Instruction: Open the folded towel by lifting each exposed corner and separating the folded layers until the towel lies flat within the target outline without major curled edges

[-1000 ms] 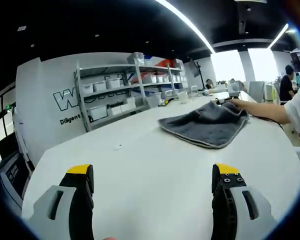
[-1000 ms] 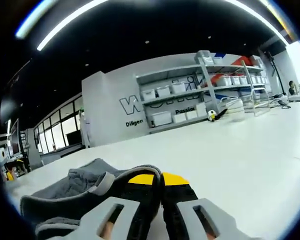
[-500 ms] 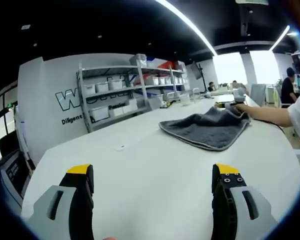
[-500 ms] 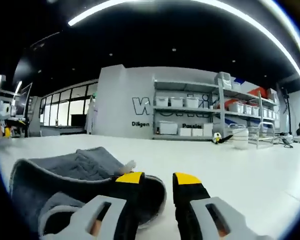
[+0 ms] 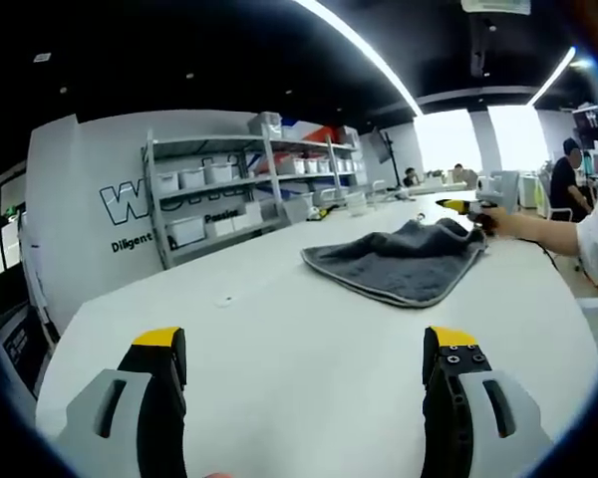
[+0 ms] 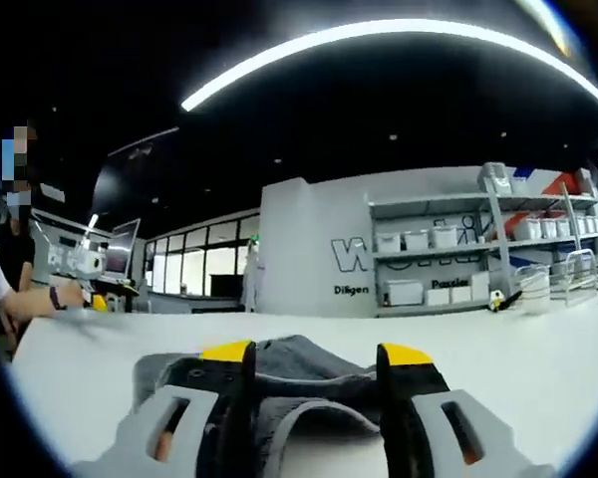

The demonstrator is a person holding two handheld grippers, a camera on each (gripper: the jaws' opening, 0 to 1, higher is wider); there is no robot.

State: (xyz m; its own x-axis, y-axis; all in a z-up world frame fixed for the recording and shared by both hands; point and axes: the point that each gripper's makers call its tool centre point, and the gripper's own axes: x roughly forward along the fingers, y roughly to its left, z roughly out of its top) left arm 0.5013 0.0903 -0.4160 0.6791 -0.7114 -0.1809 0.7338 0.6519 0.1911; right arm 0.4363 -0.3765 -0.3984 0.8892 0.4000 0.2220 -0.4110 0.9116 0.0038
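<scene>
Left gripper view has the left tongs (image 5: 301, 358) spread wide, hovering low over the bare white worktop (image 5: 279, 329) with nothing between the yellow tips. Out ahead, the grey towel (image 5: 394, 264) lies on the worktop, well apart from these tongs, rumpled with a raised fold toward its far side and a pale stitched edge running along the near side. At its far right corner the right tongs (image 5: 466, 206) show just above the cloth in the person's hand (image 5: 503, 221); whether they touch it from here, I cannot tell. Shelves with white bins (image 5: 244, 189) line the grey wall behind.

Right gripper view puts the right tongs (image 6: 316, 357) open, tips parted, the towel (image 6: 299, 383) lying right under and between them, one curled edge looping up near the camera. No pinch on the cloth is visible. Off to the left, the left tongs (image 6: 78, 264) sit in a hand at the worktop's edge.
</scene>
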